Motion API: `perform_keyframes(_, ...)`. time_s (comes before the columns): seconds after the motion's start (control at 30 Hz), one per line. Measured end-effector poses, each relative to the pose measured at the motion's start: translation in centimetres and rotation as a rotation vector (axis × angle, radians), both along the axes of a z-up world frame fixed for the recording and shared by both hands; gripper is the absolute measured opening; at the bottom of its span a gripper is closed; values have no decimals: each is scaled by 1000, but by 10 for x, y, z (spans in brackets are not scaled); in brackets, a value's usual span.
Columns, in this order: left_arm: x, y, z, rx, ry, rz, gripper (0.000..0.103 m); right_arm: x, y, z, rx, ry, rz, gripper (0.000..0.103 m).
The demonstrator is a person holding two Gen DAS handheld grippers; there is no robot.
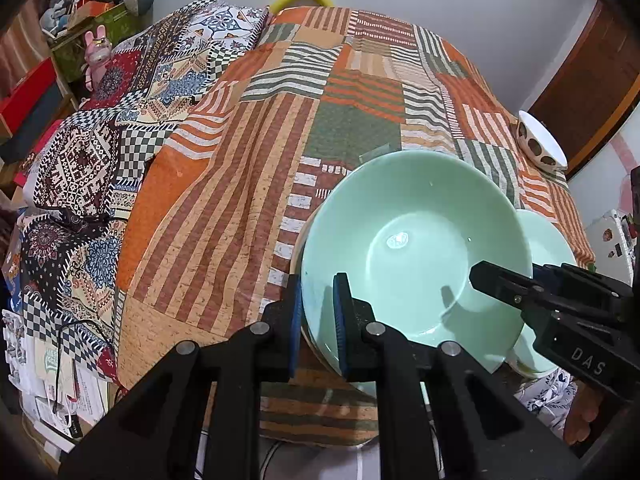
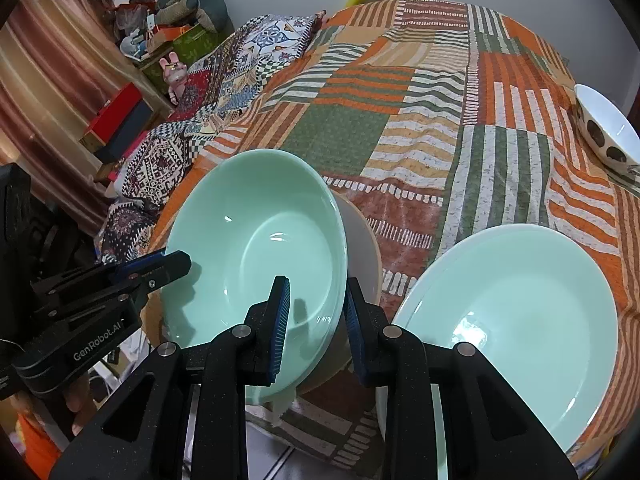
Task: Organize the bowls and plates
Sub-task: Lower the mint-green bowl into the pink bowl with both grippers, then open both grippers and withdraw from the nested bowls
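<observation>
Left gripper (image 1: 318, 320) pinches the near-left rim of the green bowl (image 1: 416, 248) — one pad inside, one outside. Right gripper (image 2: 316, 320) clamps the same bowl at its near-right rim, likewise astride the edge. Bowl sits tilted, over a beige dish (image 2: 362, 248) on the striped cloth (image 2: 400, 128). Just right of the right gripper — a green plate (image 2: 516, 312). Farther ahead-right, well apart, a white spotted bowl (image 2: 608, 132).
</observation>
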State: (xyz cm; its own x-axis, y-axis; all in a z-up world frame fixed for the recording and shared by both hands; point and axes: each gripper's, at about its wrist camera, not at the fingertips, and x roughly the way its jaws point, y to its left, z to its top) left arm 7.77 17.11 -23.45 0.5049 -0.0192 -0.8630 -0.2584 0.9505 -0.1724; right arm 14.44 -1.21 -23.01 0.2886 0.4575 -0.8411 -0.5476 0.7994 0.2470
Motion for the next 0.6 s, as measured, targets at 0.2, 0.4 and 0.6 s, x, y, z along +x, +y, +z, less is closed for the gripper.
perform_keyframes(0.2, 4, -2, -1, 28, -4, -9, 13, 0, 2, -4, -11, -1, 3, 25)
perform_keyframes(0.4, 11, -25, 11, 86, -45, -68, 13, -3, 7, -1, -20, -35, 24, 27)
perform_keyframes(0.6, 14, -27, 8, 72, -35, -68, 13, -1, 1, -1, -29, -55, 22, 29)
